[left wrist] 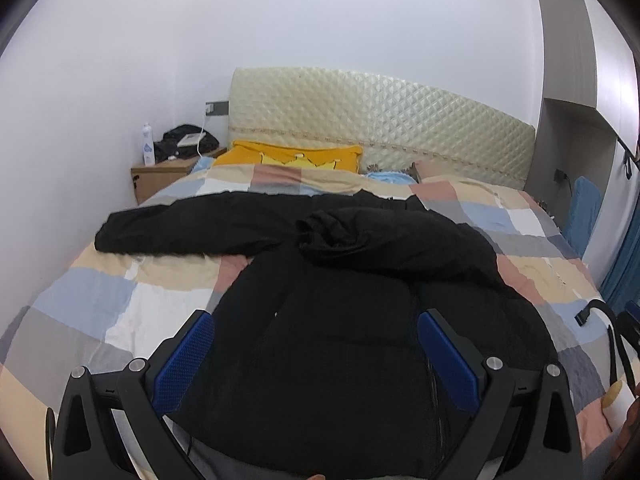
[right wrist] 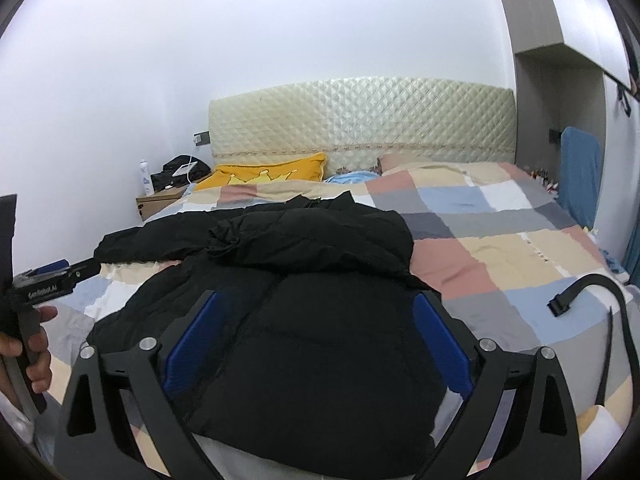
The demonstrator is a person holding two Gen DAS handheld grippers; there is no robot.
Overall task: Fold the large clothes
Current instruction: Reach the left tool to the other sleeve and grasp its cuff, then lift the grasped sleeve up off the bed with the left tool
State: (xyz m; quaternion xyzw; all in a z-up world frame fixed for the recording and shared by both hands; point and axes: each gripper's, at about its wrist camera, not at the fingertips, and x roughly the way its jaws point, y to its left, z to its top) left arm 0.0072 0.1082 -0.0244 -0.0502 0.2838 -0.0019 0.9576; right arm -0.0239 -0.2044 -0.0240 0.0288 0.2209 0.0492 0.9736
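Jacket (left wrist: 344,320) lies on bed (left wrist: 120,304), right sleeve folded across chest, left sleeve still spread out. Left gripper (left wrist: 316,344) and right gripper (right wrist: 316,332) fingers wide apart, holding nothing. Most folding remains.

Bare checked quilt (right wrist: 500,248) right of the black jacket (right wrist: 312,340) leaves room; a black strap (right wrist: 592,284) lies there.
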